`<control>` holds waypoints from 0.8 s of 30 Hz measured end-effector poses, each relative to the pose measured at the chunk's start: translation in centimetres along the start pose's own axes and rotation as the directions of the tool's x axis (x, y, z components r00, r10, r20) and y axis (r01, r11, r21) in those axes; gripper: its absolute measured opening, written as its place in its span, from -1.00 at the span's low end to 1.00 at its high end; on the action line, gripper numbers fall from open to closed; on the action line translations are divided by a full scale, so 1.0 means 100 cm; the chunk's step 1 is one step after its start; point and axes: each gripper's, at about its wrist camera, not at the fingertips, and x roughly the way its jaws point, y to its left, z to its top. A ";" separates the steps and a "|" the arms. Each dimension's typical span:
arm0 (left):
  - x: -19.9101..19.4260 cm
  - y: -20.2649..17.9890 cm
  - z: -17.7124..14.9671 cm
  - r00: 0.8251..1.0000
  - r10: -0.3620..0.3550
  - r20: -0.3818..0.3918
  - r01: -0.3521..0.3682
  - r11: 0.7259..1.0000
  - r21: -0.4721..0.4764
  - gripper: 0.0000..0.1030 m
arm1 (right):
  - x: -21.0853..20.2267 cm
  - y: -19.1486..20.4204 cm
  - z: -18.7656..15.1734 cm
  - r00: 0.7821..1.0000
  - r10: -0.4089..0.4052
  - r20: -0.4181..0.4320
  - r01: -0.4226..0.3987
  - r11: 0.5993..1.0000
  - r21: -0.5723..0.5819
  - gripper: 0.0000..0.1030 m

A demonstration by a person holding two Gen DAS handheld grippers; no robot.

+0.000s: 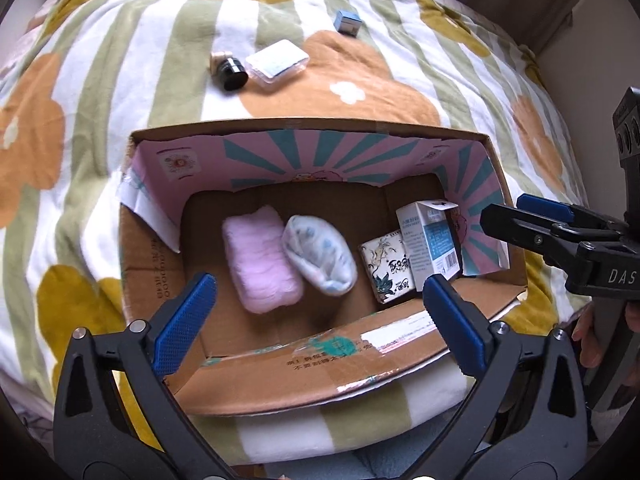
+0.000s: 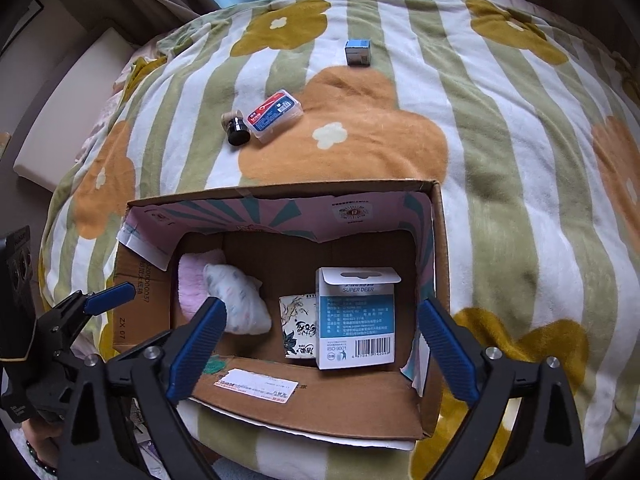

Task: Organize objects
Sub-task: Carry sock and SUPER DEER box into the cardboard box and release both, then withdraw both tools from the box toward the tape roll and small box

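- Both grippers hover empty over the near edge of the cardboard box (image 2: 304, 400), fingers spread wide: the left gripper (image 1: 320, 320) above the box's left half, the right gripper (image 2: 320, 348) above its right half.
- Inside the box, from its left wall rightward, lie a pink fluffy roll (image 1: 260, 258), a white printed bundle (image 1: 320, 254) touching it, a tissue pack with ink drawings (image 1: 386, 270), and an upright white-and-blue carton (image 2: 356, 320) leaning near the right wall.
- Open floor remains along the box's far wall and in its near-left corner, so, as I judge it, there is room for the rest.
- Loose items wait on the flower blanket (image 2: 500, 160) beyond the box's far edge: a small black bottle with a wooden cap (image 2: 237, 128), a clear plastic case with a red-and-blue label (image 2: 276, 114) touching it, then a small blue box (image 2: 358, 52) well apart toward the blanket's far edge.
- Risks: the bottle lies on its side on soft, sloping fabric and may roll when nudged; grabbing it could drag the case along.
- Reaching over the tall far wall and inner flaps could snag a finger and shift the box.
- Dropping something beside the carton could topple it.
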 end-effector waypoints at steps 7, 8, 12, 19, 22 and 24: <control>-0.013 0.015 0.005 1.000 0.004 0.016 -0.004 1.000 -0.021 0.99 | -0.002 0.007 0.005 1.000 0.007 -0.004 -0.007 1.000 -0.008 0.86; -0.015 0.017 0.005 1.000 0.005 0.020 -0.004 1.000 -0.023 0.99 | -0.002 0.009 0.006 1.000 0.006 -0.004 -0.006 1.000 -0.009 0.86; -0.020 0.023 0.009 0.999 0.000 0.032 0.001 1.000 -0.031 0.99 | 0.000 0.015 0.009 1.000 0.015 -0.007 -0.015 1.000 -0.010 0.86; -0.026 0.034 0.019 0.999 -0.001 0.044 0.003 0.999 -0.040 0.99 | 0.000 0.023 0.015 1.000 0.007 -0.004 -0.007 1.000 -0.015 0.86; -0.029 0.040 0.025 0.999 -0.003 0.052 0.006 0.999 -0.043 0.99 | -0.003 0.026 0.020 1.000 0.000 0.014 0.000 1.000 -0.022 0.86; -0.031 0.042 0.030 0.998 -0.006 0.058 0.008 0.999 -0.045 0.99 | -0.006 0.028 0.024 1.000 -0.005 0.027 0.006 0.999 -0.031 0.86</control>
